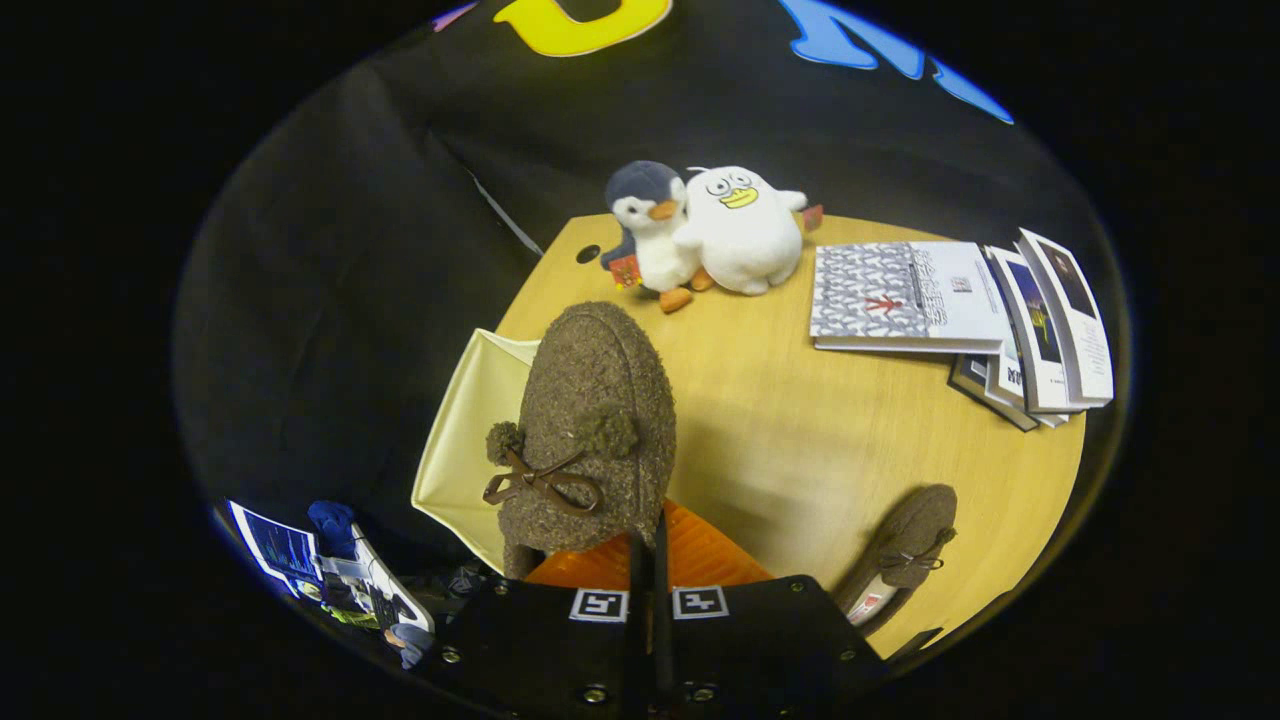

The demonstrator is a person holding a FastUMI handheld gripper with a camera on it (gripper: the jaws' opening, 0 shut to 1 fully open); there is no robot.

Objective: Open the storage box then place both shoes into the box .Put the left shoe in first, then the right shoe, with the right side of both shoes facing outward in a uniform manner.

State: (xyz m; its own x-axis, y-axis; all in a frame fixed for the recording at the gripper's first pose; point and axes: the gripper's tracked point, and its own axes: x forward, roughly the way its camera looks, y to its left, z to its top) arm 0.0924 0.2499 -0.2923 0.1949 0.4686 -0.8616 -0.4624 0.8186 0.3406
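Gripper view: the jaws of the gripper (648, 560) are pinched together on the heel of a brown fuzzy shoe (590, 430), held above the pale yellow storage box (460, 440). The second shoe (905, 550) lies on the worktop (800, 440), right of the jaws.

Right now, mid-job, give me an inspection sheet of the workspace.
Surface: wooden table, rounded edge.
Job's things: brown shoe raised just ahead of the fingers, over the pale box at the table edge; second shoe lies on the table beside it.
Clutter: two plush toys at the far edge; books fanned beyond the second shoe.
Gripper: gripper fingers close together, seemingly pinching the raised shoe's heel; contact hidden.
Cables: nothing seen.
Surroundings: black cloth wall; small items low beside the box, unclear.
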